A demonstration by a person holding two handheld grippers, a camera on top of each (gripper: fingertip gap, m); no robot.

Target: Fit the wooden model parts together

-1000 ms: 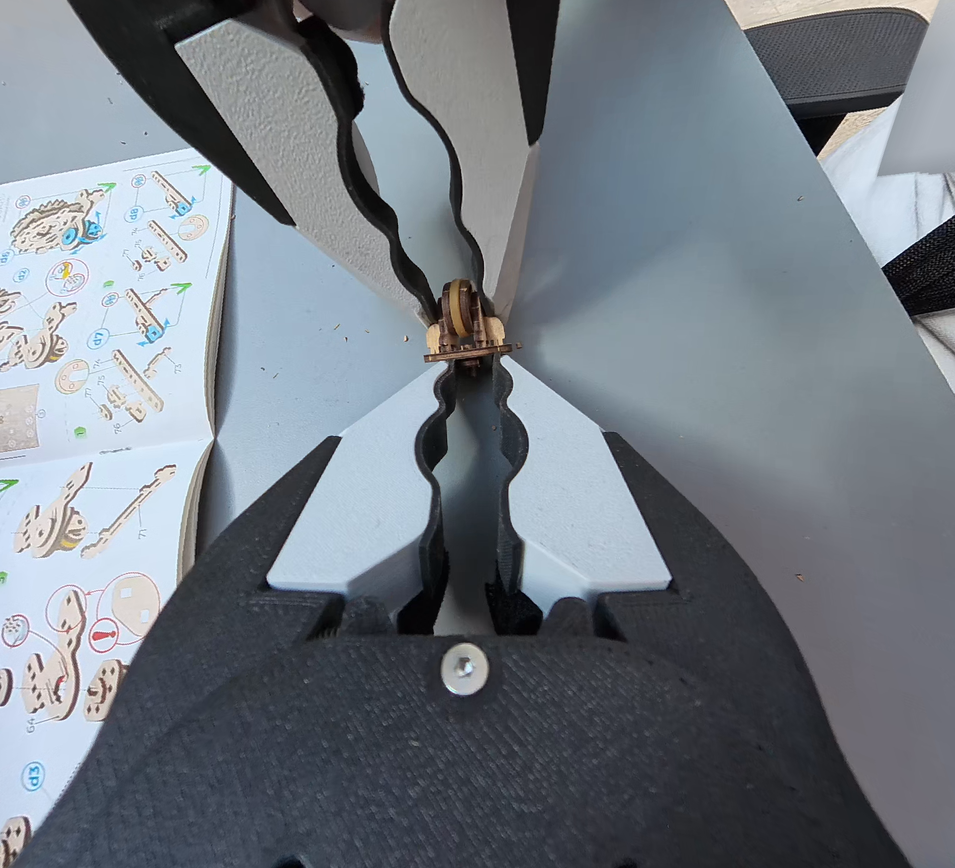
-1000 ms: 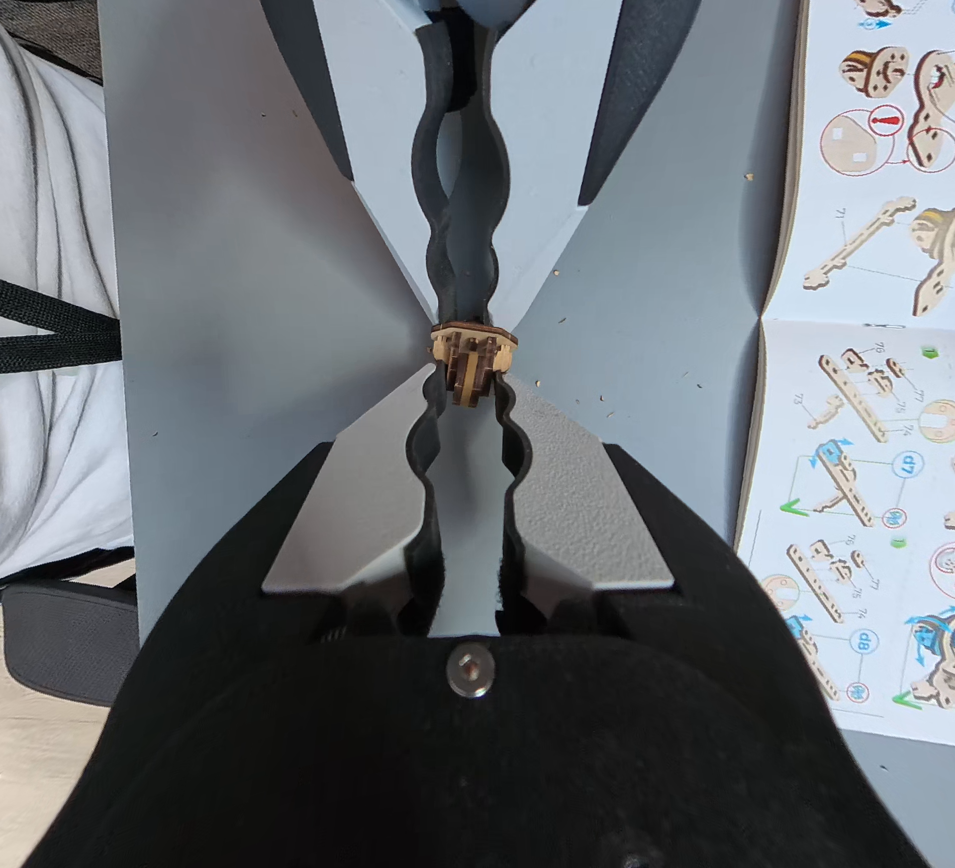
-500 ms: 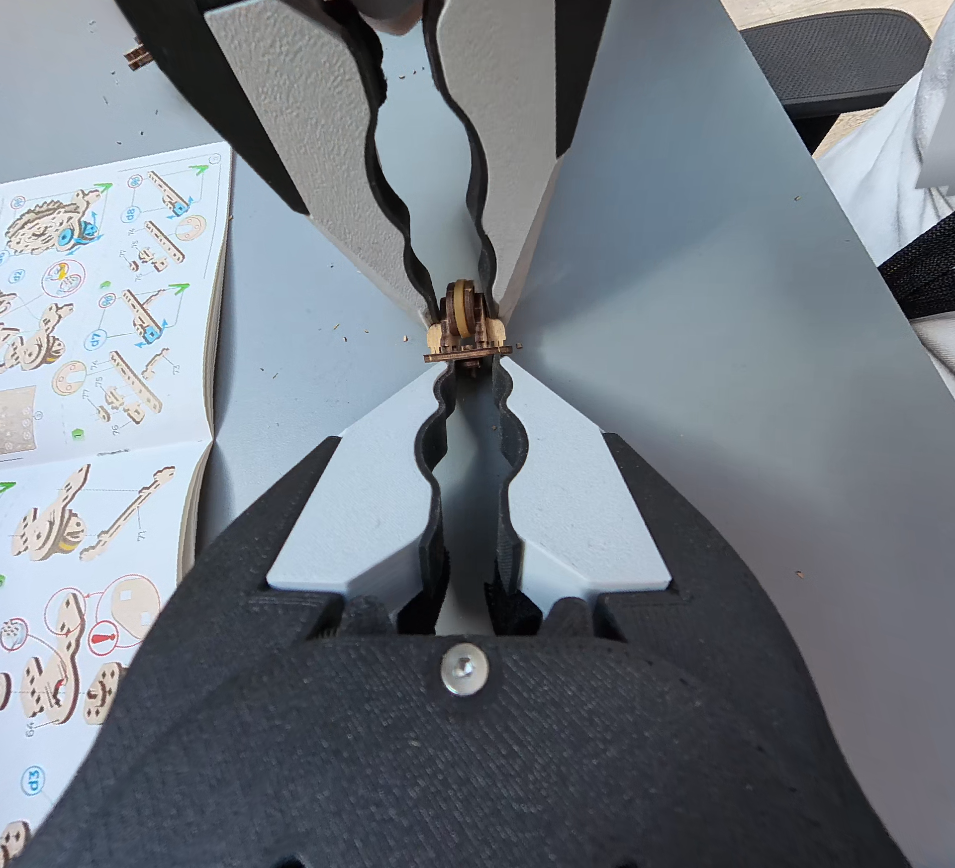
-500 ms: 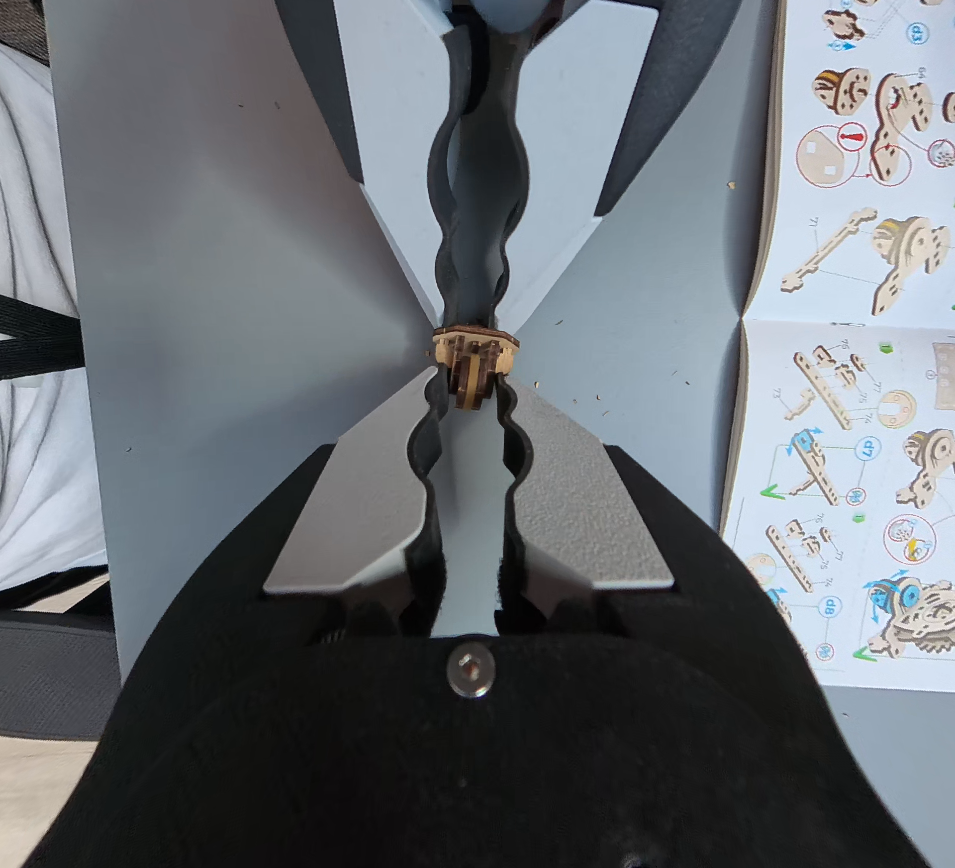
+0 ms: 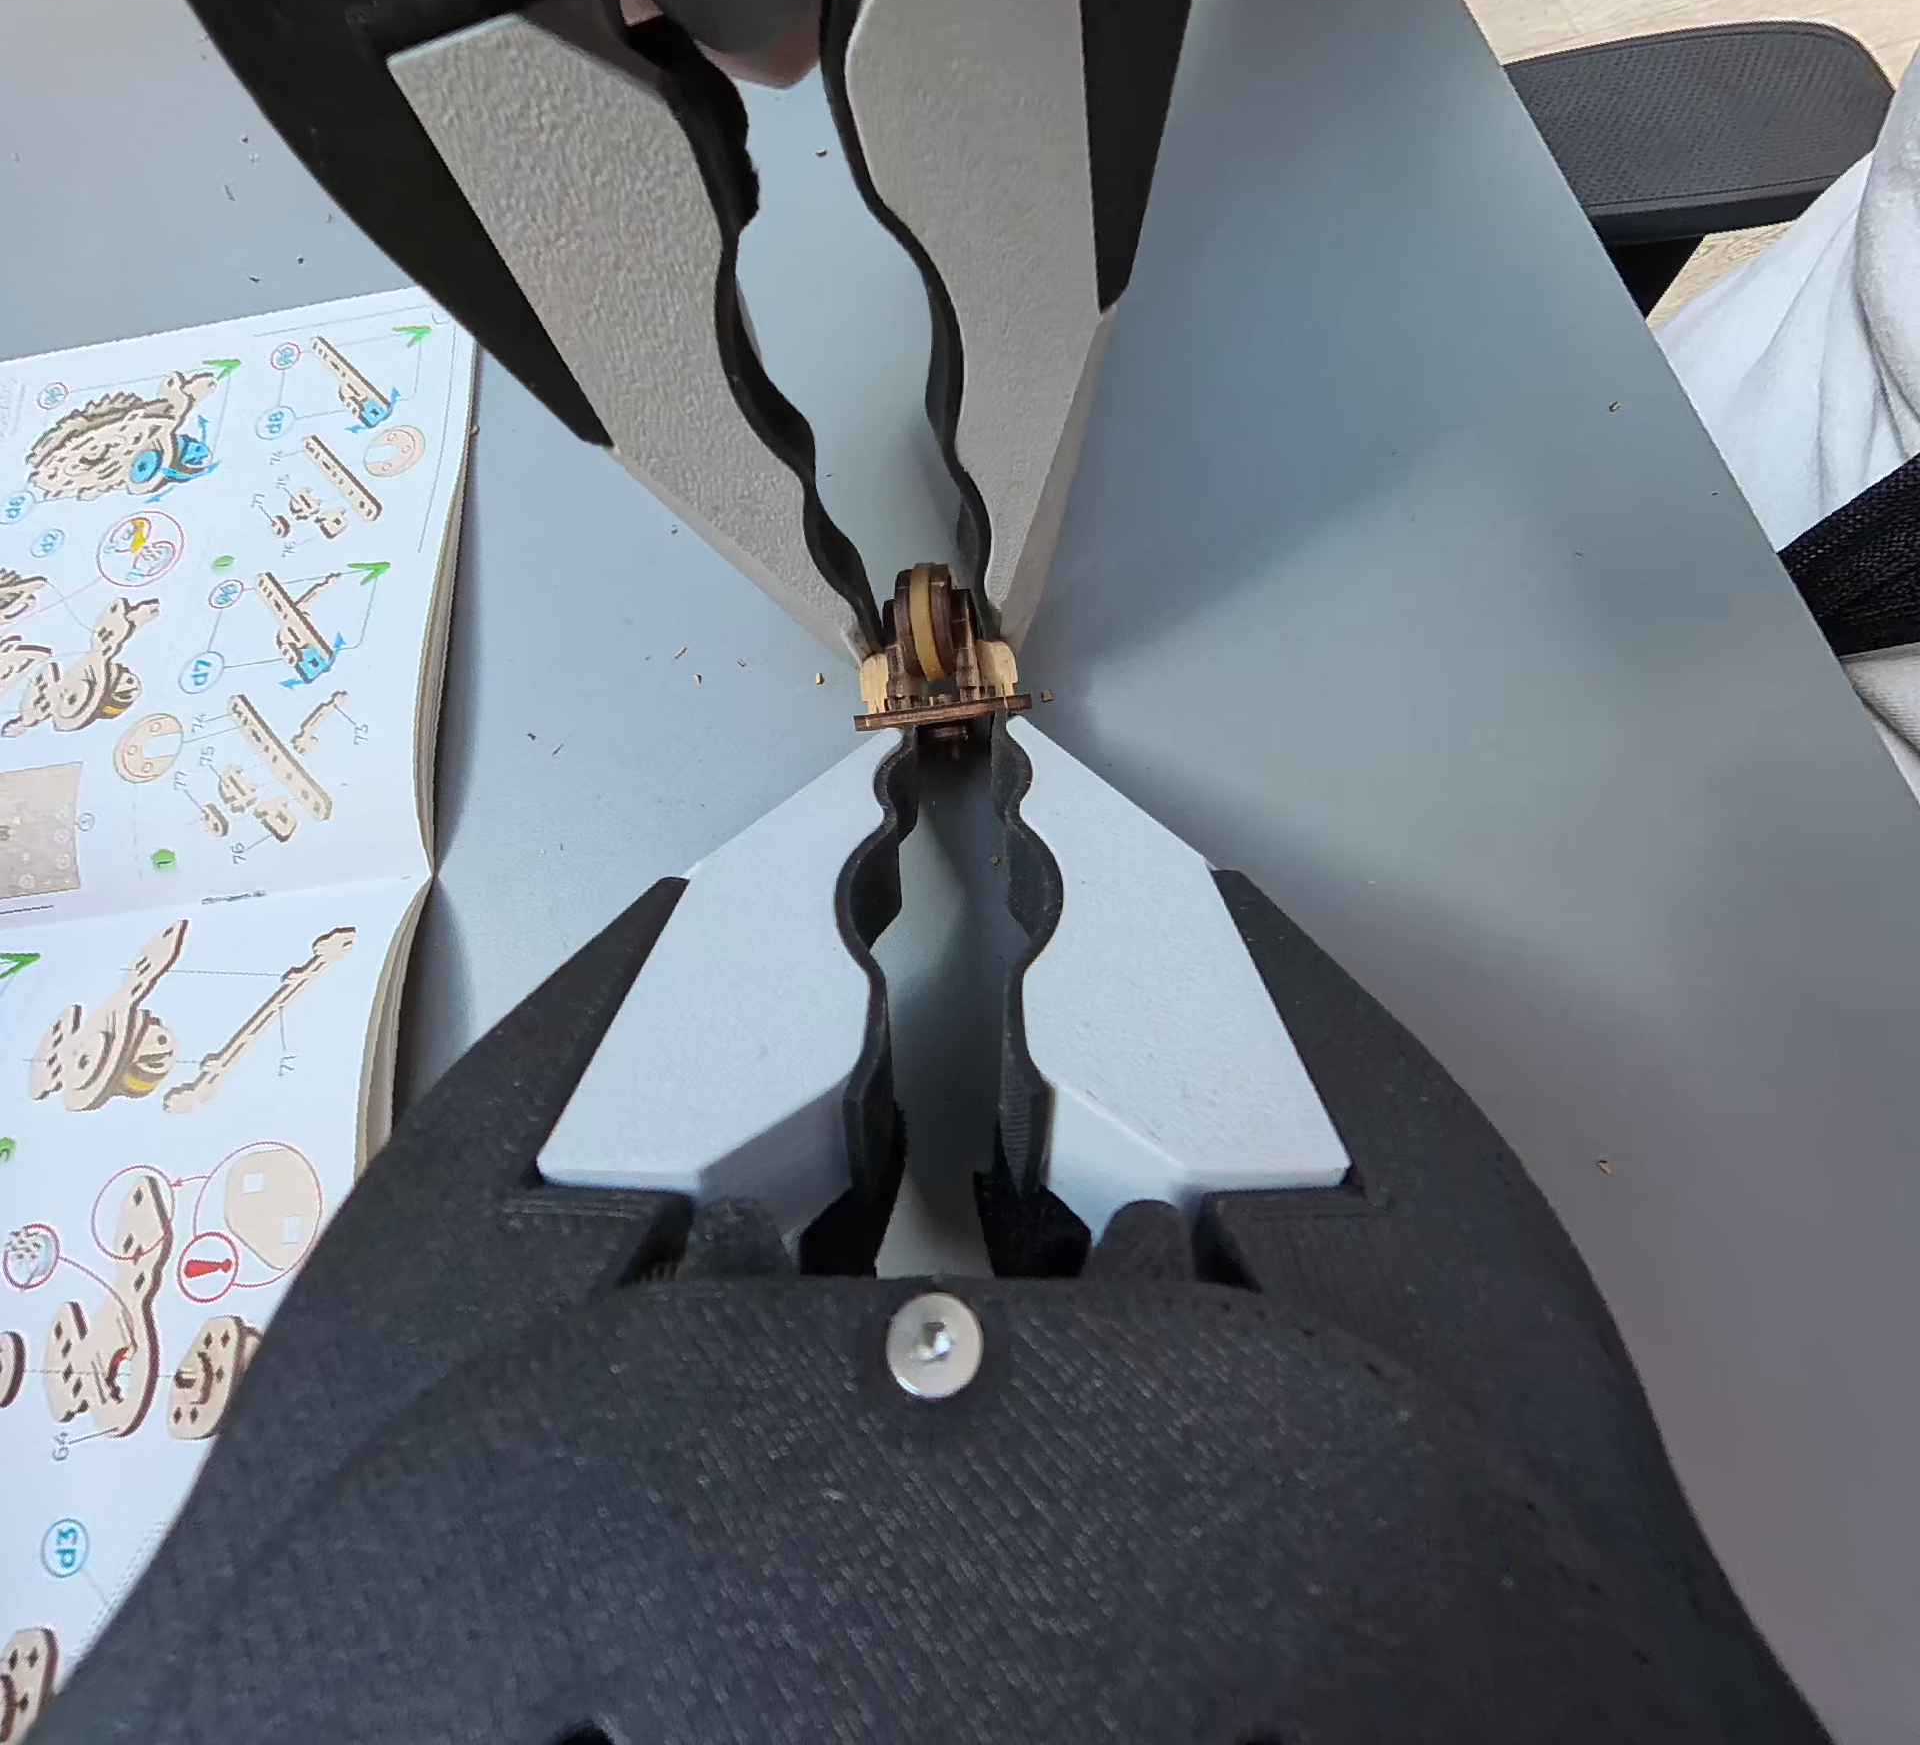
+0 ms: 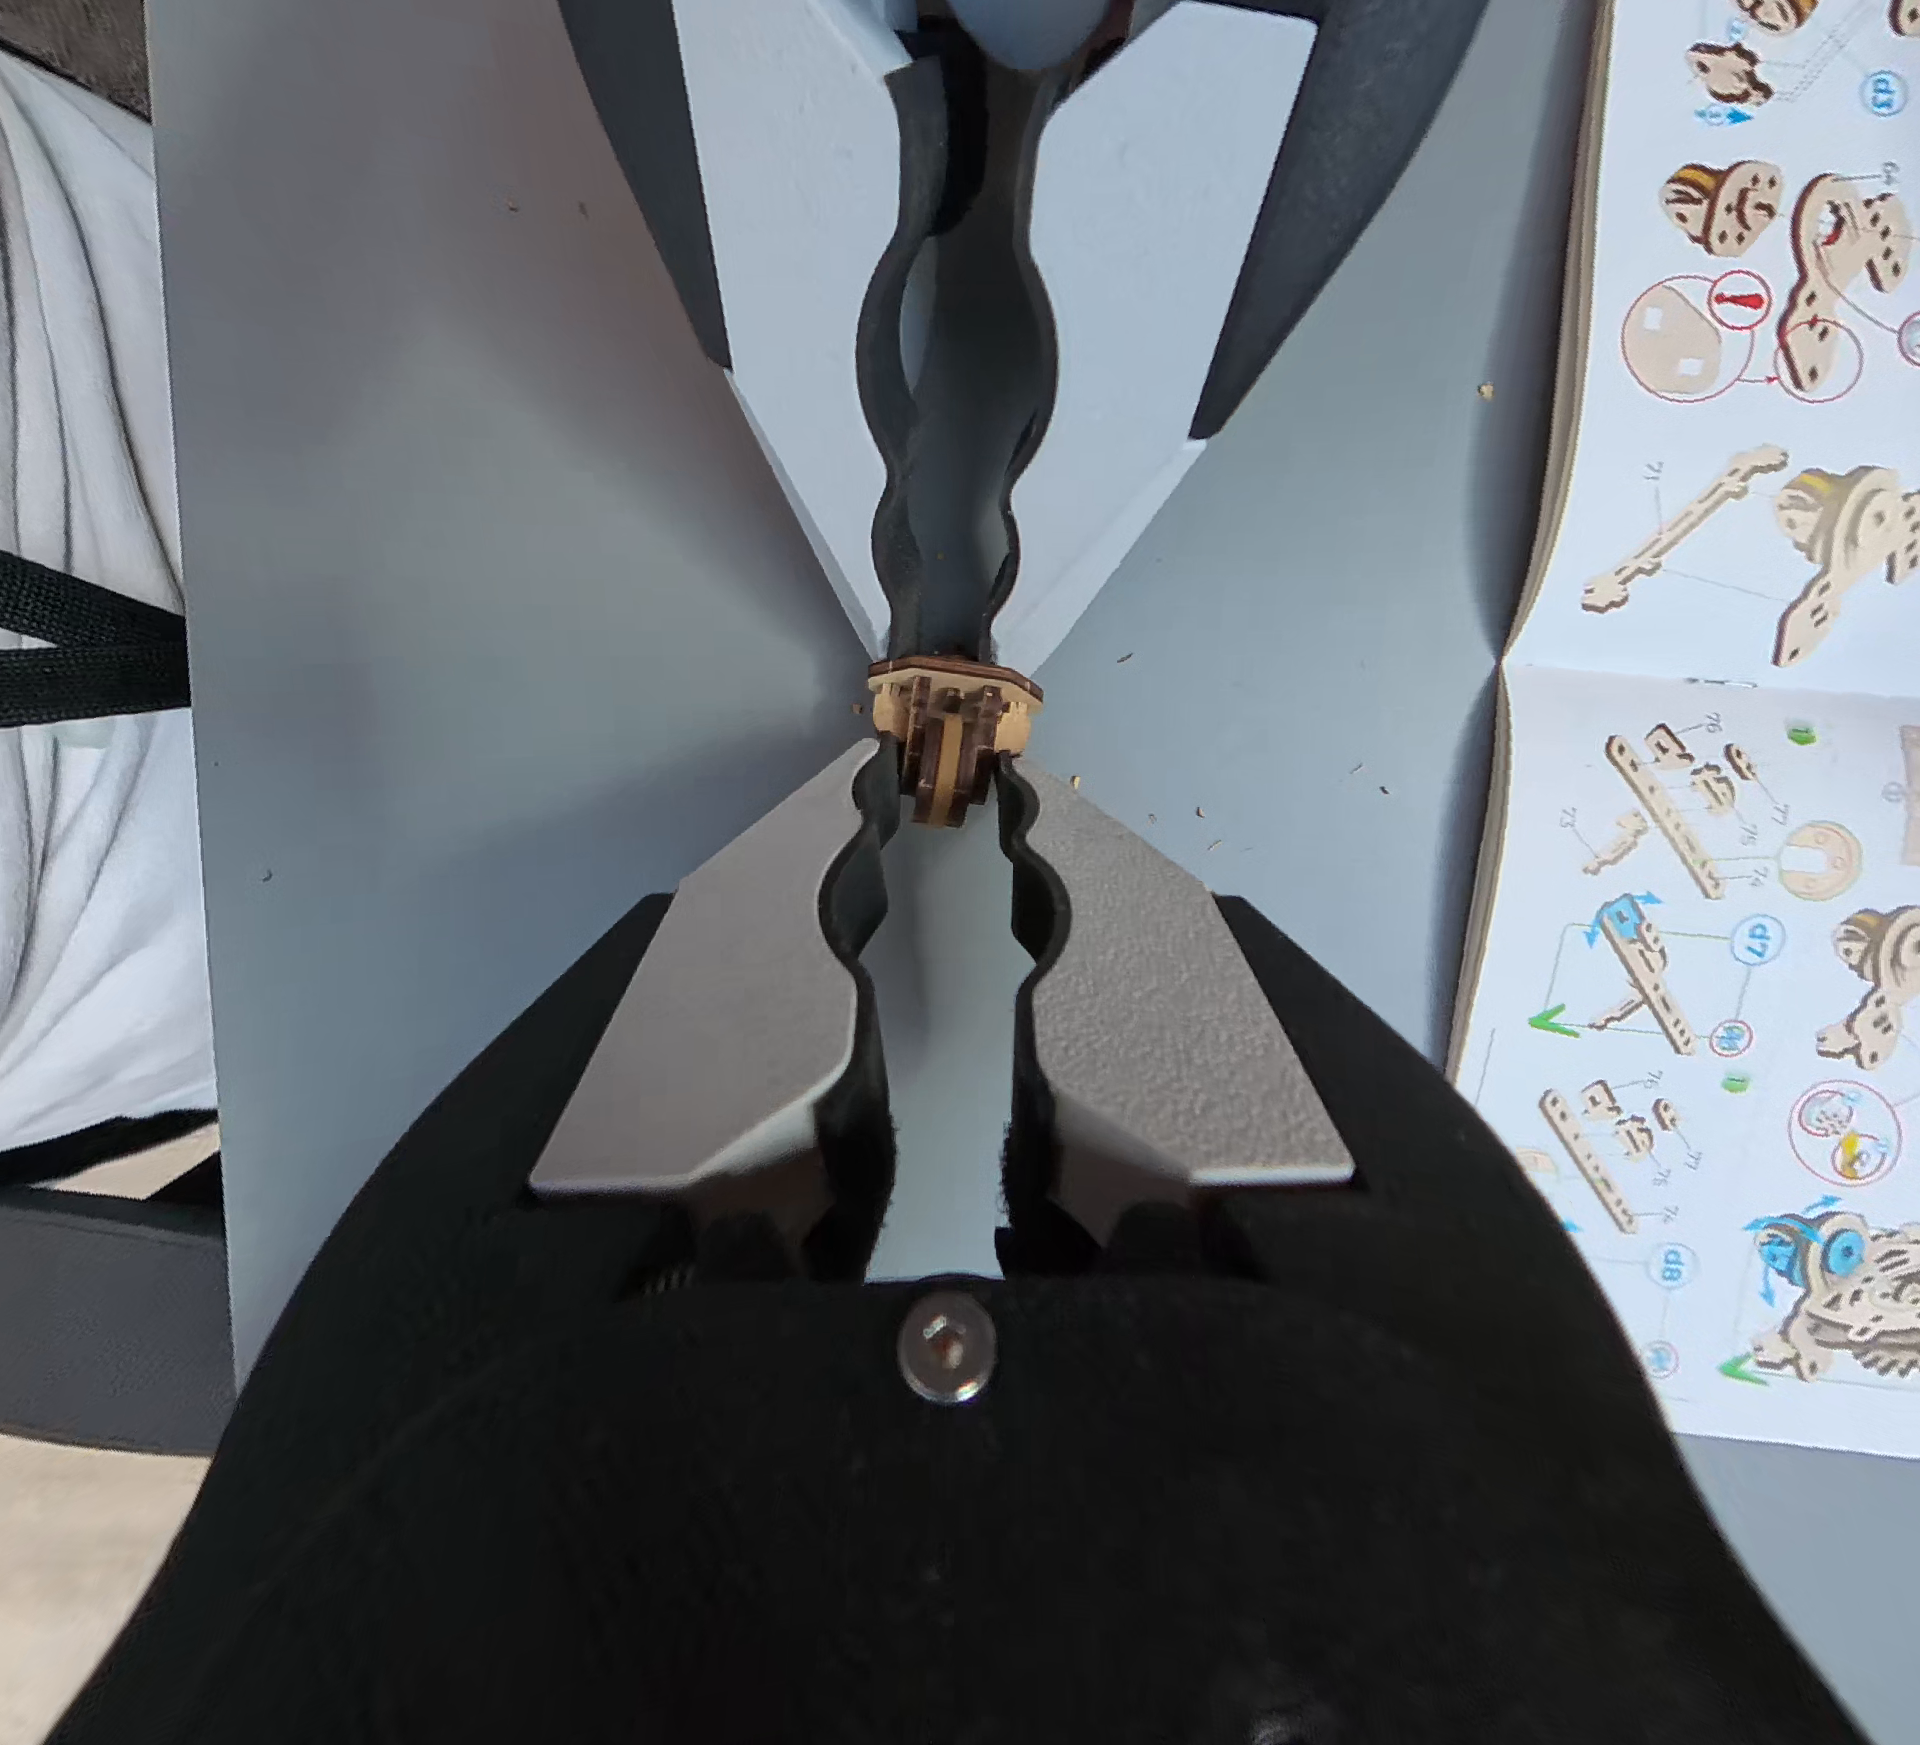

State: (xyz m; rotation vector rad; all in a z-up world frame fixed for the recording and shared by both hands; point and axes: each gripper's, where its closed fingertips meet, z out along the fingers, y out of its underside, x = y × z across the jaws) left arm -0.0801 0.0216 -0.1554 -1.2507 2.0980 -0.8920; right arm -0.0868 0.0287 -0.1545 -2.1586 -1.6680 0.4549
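A small wooden assembly [image 5: 935, 672] hangs above the grey table [image 5: 1403, 760], pinched between both grippers, which meet tip to tip. It has a flat dark plate, light brackets and a round wheel-like stack. My left gripper [image 5: 948, 745] is shut on a tab under the plate. My right gripper [image 5: 925, 630] comes in from the top of the left wrist view, shut around the wheel stack. In the right wrist view my right gripper [image 6: 940, 786] grips the wheel stack of the assembly [image 6: 951, 729], and the left gripper [image 6: 940, 646] holds the plate from the far side.
An open instruction booklet [image 5: 208, 708] lies on the table beside the grippers and also shows in the right wrist view [image 6: 1714, 760]. Wood crumbs dot the table. A black chair [image 5: 1704, 126] and white clothing with a black strap [image 6: 83, 656] lie past the table edge. The grippers are tip to tip, or close to it.
Both grippers stay shut on the assembly. In the left wrist view the right gripper's body has swung a little to the right. The assembly has hardly moved.
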